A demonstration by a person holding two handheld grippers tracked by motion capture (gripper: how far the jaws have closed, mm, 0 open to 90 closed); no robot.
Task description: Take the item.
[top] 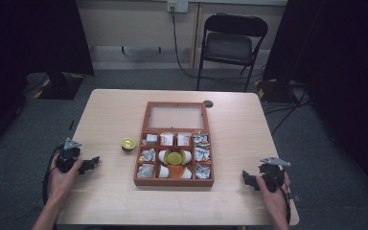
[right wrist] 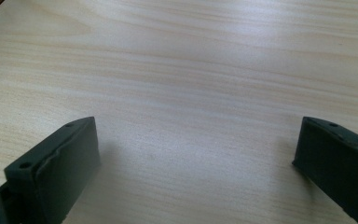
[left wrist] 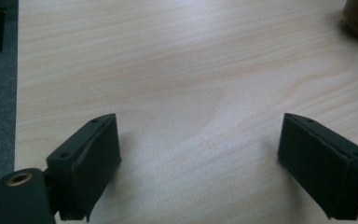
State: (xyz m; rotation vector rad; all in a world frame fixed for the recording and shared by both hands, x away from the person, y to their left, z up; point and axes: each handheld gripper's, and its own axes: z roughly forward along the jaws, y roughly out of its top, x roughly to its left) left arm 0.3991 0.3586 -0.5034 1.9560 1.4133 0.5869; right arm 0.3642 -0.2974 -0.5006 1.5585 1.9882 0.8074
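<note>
Grippers' (left wrist: 199,149) blocky matte-black jaws gape over smooth pale wood-grain table (left wrist: 177,70)

No writing, label, brand, number or sign can be read anywhere: the packets in the wooden box (top: 173,181) are too small and blurred to show print.

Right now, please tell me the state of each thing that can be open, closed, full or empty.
Wooden box: open, lid laid back flat behind it.
Box compartments: filled with small packets and white pods.
Gold-topped capsule: standing on the table left of the box, apart from it.
Left gripper: open, nothing between its jaws.
Right gripper: open, nothing between its jaws.
Folding chair: unfolded, seat empty.
</note>
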